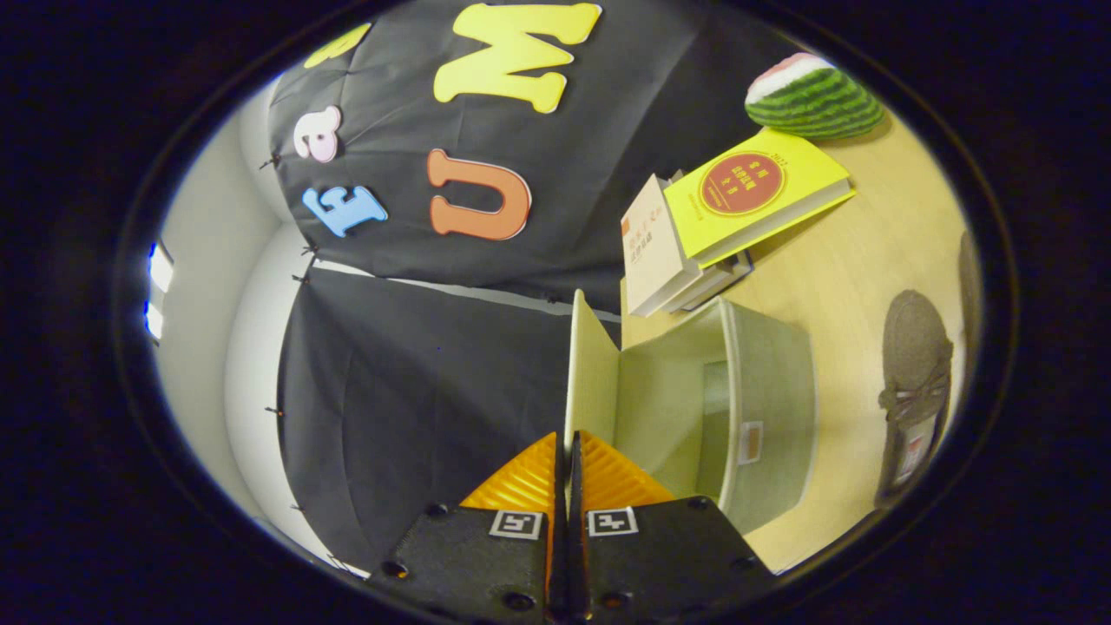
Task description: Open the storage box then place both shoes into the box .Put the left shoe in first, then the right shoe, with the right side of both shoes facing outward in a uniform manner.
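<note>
Your tongs are pinching the thin edge of the storage box lid, clamped together on it. The lid's swinging open, box sitting on the tabletop near the stacked books. One shoe is lying just beside the box.

The box stands on the table, its lid raised on the side nearest the wall. The gripper sits at the lid's edge, both fingers pressed on it. Beyond the box lies a stack of books, and past the books a watermelon toy. A shoe lies beside the box, apart from it, opposite the lid.
</note>
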Available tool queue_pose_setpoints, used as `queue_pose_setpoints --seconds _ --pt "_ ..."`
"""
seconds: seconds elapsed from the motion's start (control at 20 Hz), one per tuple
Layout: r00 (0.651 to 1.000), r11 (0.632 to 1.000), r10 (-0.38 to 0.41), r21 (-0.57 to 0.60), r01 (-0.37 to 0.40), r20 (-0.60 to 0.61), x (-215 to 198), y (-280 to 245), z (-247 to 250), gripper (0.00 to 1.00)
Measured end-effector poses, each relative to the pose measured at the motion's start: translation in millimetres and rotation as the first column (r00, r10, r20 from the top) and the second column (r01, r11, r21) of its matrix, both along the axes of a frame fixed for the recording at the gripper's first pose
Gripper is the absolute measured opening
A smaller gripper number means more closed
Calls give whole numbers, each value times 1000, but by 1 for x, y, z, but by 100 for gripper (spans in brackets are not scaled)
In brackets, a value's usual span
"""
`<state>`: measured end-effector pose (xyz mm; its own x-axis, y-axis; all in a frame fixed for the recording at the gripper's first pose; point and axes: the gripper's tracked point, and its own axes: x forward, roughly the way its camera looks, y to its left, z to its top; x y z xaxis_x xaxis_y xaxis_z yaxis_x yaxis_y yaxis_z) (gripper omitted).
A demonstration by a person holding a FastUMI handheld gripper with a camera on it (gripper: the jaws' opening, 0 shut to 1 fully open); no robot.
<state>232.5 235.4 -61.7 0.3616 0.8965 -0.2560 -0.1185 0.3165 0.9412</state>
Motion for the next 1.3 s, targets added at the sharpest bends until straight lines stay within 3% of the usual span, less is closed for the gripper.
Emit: queue_pose_setpoints --seconds 0.25,0.6,0.8,0.95,1.05,1.1,1.25,1.3 --pt "999 999 30 -46 -28 45 -11 52 23 6" --pt "1000 998 -6 -65 8 30 -6 132 27 6" --pt "999 997 17 -74 -15 31 -7 176 20 9" --pt "991 991 83 -117 -71 106 -14 204 16 12" --pt "981 988 105 -133 -84 164 -18 215 20 29" --pt "975 987 111 -132 -87 193 -20 219 23 54" --pt "968 973 99 -226 -45 230 -21 204 8 100" --pt "973 968 101 -244 -48 209 -24 200 2 100"
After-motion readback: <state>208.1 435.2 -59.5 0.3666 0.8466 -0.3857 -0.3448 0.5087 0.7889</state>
